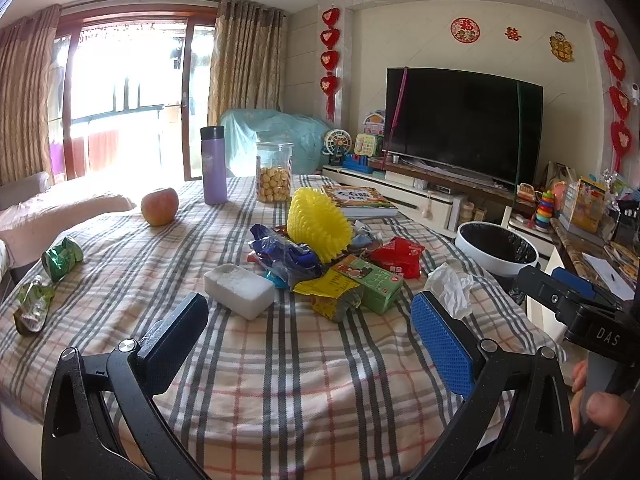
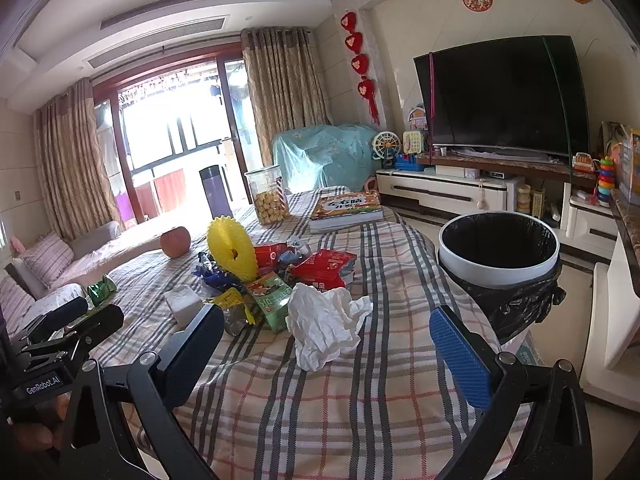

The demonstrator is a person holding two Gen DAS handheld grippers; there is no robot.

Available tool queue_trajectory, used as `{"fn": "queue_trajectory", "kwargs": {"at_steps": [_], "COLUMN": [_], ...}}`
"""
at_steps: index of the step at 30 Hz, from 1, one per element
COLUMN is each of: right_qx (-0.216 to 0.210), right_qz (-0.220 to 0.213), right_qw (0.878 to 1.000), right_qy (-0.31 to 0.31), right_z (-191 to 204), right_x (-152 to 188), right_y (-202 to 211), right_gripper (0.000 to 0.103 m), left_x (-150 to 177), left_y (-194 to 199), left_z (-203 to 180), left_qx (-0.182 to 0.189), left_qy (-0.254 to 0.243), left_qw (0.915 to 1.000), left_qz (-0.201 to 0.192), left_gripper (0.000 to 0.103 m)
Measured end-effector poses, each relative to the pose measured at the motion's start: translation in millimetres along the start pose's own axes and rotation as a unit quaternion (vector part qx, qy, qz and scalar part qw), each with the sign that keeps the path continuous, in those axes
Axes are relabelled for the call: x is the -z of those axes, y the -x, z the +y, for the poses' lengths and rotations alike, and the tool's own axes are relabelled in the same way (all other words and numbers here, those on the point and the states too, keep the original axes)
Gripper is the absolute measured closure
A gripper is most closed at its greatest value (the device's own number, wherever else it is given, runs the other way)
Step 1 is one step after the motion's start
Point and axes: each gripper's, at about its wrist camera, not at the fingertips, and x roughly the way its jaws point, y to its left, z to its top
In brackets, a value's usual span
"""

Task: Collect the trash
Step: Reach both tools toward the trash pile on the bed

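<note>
Nearest our cameras, both tools hang over the plaid cloth of the desk point(image 1: 280, 380) with nothing between their fingers: our left tool point(image 1: 310, 340) stands wide open, one black pad and one blue pad far apart, and our right tool point(image 2: 326, 350) is spread just as wide. Just ahead of the right tool lies a crumpled white tissue point(image 2: 324, 326), close to the desk's right edge. Behind it sits the main heap of trash — a green carton point(image 2: 272, 300) with a yellow wrapper point(image 2: 232, 300) touching its left side, a red packet point(image 2: 324, 268) behind, a blue wrapper point(image 2: 216, 276), and a yellow foam fruit net point(image 2: 232, 248) standing upright on top. A white foam block point(image 1: 240, 290) rests on the cloth just left of the heap, ahead of the left tool. Well apart, near the desk's left edge, we see a crushed green packet point(image 1: 62, 258) and a flattened green pouch point(image 1: 32, 308) nearer to us. Farther back stand an apple point(image 1: 159, 206), a purple flask point(image 1: 214, 164), a clear jar of biscuits point(image 1: 274, 172) and a book point(image 1: 358, 200). Off the desk's right side, beside its edge, stands the white bin point(image 2: 498, 252) with a black liner — its mouth open, its inside too dark for us to tell the contents. A dark television point(image 2: 500, 94) fills the far wall.
</note>
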Motion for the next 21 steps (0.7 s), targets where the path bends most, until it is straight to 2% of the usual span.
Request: {"fn": "queue_trajectory", "kwargs": {"at_steps": [21], "right_qx": [-0.006], "right_qz": [0.006], "right_qw": [1.0], "right_qy": [-0.007], "right_z": [-2.4], "right_x": [2.0], "right_y": [-2.4], "right_gripper": [0.0], "left_x": [3.5], "left_y": [-5.1], "left_z": [1.9], "left_qx": [0.006], "left_qy": [0.002], "left_qw": [1.0], "left_qz": [0.006], "left_gripper": [0.0]}}
